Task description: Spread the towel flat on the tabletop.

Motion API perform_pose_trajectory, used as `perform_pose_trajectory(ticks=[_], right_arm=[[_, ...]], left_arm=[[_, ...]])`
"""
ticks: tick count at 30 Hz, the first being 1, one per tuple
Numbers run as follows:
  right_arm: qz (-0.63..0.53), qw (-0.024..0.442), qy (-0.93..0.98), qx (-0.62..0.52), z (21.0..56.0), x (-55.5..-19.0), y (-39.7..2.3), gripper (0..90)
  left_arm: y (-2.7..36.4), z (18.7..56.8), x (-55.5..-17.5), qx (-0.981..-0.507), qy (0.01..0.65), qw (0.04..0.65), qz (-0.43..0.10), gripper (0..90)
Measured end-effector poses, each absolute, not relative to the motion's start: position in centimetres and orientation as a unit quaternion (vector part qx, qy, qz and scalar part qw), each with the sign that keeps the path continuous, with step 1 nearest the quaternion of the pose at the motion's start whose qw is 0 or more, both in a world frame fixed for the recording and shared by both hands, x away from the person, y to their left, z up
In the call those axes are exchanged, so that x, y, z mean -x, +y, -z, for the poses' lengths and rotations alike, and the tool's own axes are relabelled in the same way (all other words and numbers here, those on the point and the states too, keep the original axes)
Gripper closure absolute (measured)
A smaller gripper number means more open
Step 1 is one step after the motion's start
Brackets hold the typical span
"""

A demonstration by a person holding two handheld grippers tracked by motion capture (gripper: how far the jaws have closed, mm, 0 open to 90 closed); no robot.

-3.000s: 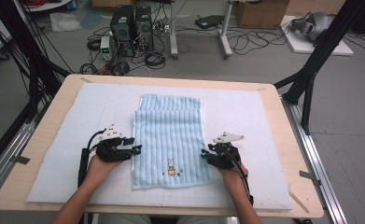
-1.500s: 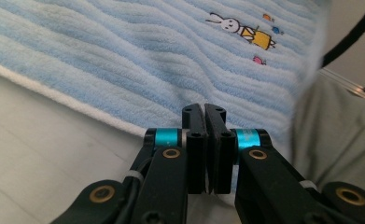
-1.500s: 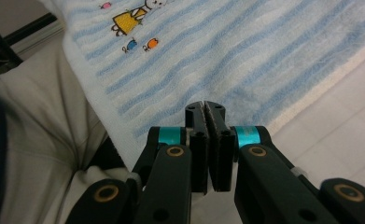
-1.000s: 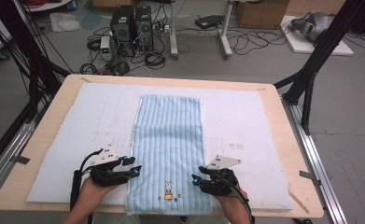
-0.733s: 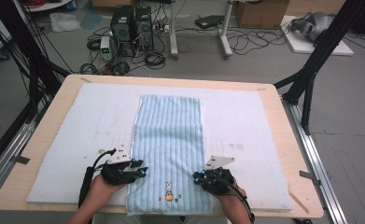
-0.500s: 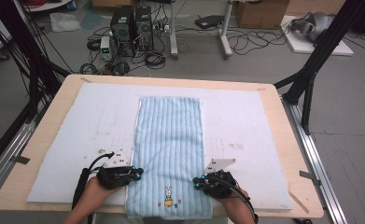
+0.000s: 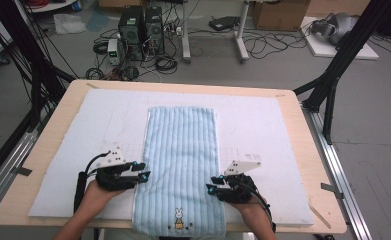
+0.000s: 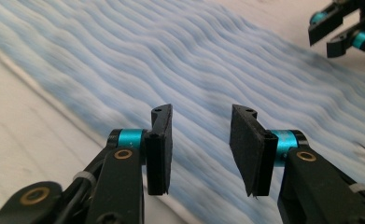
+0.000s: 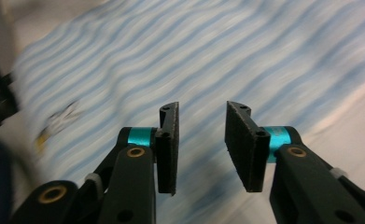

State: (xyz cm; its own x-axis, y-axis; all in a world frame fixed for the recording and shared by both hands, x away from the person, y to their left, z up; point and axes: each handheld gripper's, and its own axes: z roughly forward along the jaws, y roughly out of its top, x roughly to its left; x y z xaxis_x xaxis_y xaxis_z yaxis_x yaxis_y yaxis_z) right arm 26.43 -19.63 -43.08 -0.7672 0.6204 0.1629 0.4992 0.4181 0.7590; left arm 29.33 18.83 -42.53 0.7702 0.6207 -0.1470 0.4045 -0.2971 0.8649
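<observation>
Table: the light wooden table point(image 7: 303, 125) spans the middle of the frame, its near edge cut by the bottom border.
Mat: a white padded mat point(image 7: 263, 130) lies on it, bare at upper left and right.
Towel: the long light-blue ribbed towel point(image 7: 182, 150) lies flat at centre, its near end overhanging.
Left gripper point(image 7: 142, 171): held at the towel's left edge, jaws just opened, nothing between.
Right gripper point(image 7: 211, 187): held at the right edge, likewise parted and empty.

Ribbed, soft cloth towel point(image 7: 183, 150); matt white padded mat point(image 7: 263, 125); pale wood table point(image 7: 308, 150).
</observation>
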Motion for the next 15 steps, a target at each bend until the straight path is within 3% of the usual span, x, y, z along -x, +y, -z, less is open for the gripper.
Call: perform_pose_trajectory(ticks=[7,11,15], right_arm=[[-0.391,0.102,0.847,-0.345,43.8,-29.4,-18.6,73.0],[-0.372,0.091,0.863,-0.33,44.2,-29.6,-18.4,85.4],[-0.364,0.076,0.87,-0.324,44.0,-29.4,-18.6,88.1]], left_arm=[[18.7,42.2,-34.3,-0.776,0.366,0.495,-0.136,59.6],[18.2,42.3,-36.3,-0.776,0.372,0.486,-0.151,61.4],[18.0,42.9,-37.9,-0.774,0.387,0.476,-0.156,62.6]])
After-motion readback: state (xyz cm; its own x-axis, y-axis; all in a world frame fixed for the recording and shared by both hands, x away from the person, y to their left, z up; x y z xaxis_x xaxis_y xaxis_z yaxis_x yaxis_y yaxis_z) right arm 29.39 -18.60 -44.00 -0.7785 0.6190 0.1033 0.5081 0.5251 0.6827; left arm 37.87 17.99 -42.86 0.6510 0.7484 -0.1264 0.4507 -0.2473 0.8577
